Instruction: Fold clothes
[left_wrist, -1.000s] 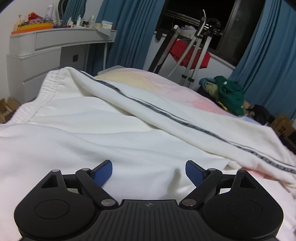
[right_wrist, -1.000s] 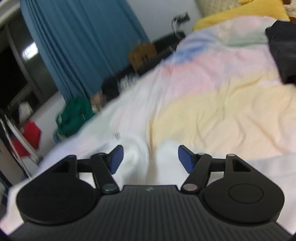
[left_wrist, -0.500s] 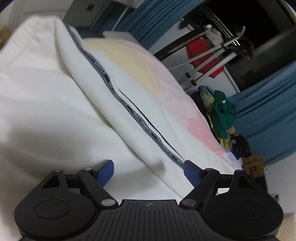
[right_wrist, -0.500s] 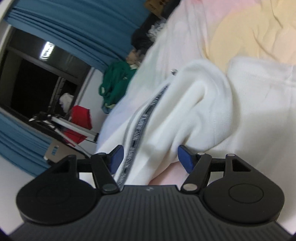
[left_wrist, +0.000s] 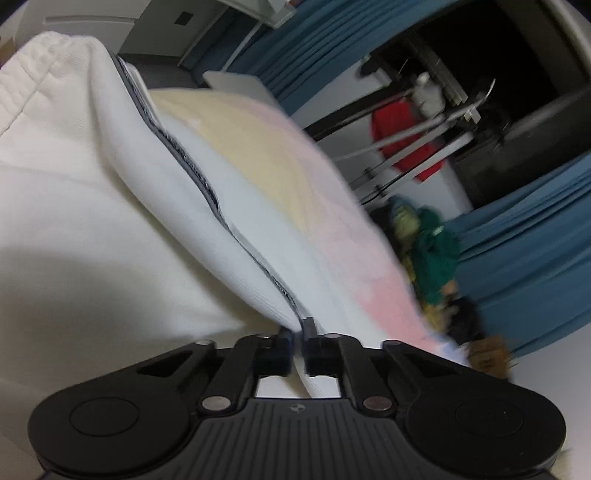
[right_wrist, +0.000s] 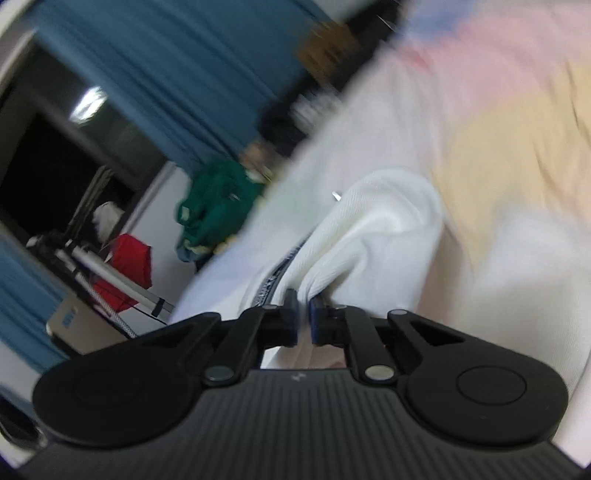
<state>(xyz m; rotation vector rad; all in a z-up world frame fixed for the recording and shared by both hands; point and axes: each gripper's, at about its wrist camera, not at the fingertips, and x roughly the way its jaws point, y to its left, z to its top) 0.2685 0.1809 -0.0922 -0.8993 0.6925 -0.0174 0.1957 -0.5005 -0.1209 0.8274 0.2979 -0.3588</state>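
Observation:
White trousers with a dark patterned side stripe lie on a pastel bedsheet. In the left wrist view my left gripper is shut on the striped edge of the trousers, the cloth running away up and to the left. In the right wrist view my right gripper is shut on another bunched fold of the white trousers beside the stripe. Both pictures are blurred by motion.
The bed's pastel sheet stretches to the right. Beyond the bed's edge stand blue curtains, a pile of green clothes, a metal rack with a red garment, and a white dresser.
Both grippers have gone from open to shut on the white trousers' striped edge. The left view has rolled and slid along the stripe; the right has moved onto the bunched fold.

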